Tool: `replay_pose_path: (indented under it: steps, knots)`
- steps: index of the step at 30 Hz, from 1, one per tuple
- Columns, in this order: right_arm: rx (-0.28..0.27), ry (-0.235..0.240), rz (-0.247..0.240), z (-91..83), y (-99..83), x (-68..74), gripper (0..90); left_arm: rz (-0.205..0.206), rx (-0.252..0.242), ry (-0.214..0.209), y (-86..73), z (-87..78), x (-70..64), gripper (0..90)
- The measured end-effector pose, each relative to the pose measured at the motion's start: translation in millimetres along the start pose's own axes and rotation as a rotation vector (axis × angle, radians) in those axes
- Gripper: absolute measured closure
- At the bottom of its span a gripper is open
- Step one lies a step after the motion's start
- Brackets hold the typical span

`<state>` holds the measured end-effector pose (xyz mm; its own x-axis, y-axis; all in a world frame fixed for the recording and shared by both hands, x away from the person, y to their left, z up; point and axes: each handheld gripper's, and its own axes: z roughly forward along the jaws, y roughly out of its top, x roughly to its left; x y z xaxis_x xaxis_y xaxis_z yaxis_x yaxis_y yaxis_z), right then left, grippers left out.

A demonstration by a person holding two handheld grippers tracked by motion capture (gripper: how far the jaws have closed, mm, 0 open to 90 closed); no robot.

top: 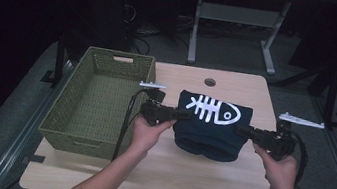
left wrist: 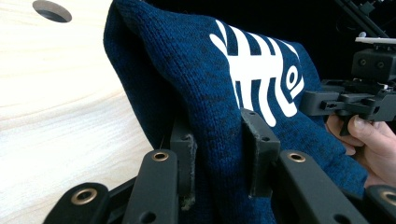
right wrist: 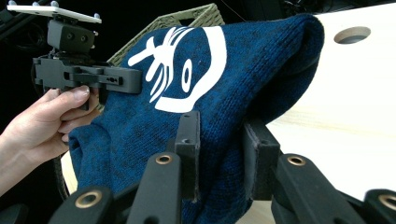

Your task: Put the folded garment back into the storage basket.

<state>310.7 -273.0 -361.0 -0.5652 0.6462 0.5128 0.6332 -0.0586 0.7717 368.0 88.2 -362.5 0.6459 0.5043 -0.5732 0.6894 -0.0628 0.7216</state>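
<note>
Grippers, my left (top: 179,114) and right (top: 246,132), each pinch one side of a folded blue sweater (top: 211,131) beside a basket (top: 97,101).

Each black tool (top: 184,114) has brass rivets, a trailing cable and a grey plate.

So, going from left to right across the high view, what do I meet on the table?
Green woven basket → left tongs → folded blue knit with a white fish-bone print → right tongs.
</note>
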Motion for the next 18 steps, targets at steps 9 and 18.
replay_pose_path:
  steps: [9, 18]
  knots:
    - [-0.004, 0.022, -0.010, 7.9, 8.1, 6.4, 71.0, -0.009, -0.017, -0.005, 6.8, -14.1, 5.1, 69.5]
    - [0.000, 0.052, -0.020, 23.0, 20.4, 19.4, 71.1, -0.006, -0.035, 0.011, 13.6, -33.0, 9.2, 69.5]
